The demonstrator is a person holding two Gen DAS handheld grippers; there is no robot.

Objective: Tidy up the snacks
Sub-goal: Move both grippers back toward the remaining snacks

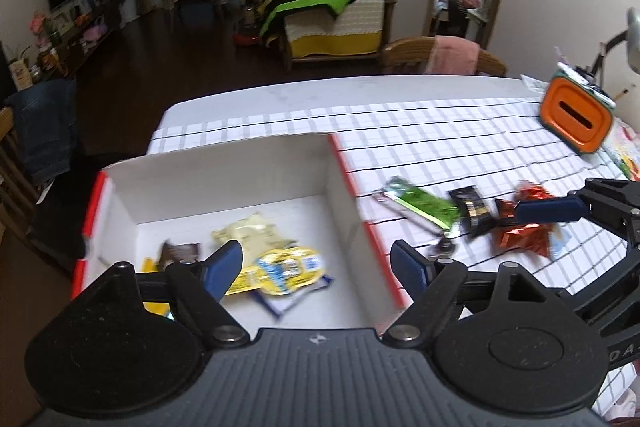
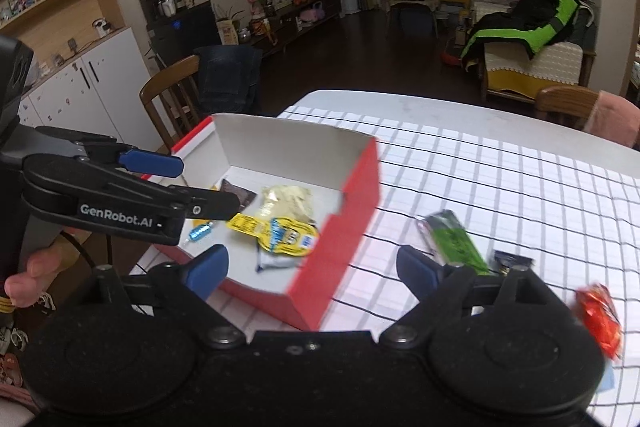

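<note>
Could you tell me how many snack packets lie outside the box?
3: green packet nearest the box, black packet next, red packet beyond; others may be hidden.

One red-and-white box [image 1: 340, 163], about five snack packets inside, three snack packets on the checked tablecloth [image 1: 460, 131], two hand-held grippers

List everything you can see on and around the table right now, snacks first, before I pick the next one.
box: 1, red outside, white inside, table's left part
yellow packets: 2 or more, inside box
brown packet: 1, inside box
green packet: 1, on cloth right of box
black packet: 1, beside green packet
red packet: 1, furthest right
orange container: 1, far right of table
checked cloth: 1, white, covers table
left hand-held gripper: open, over box
right hand-held gripper: open, empty
</note>
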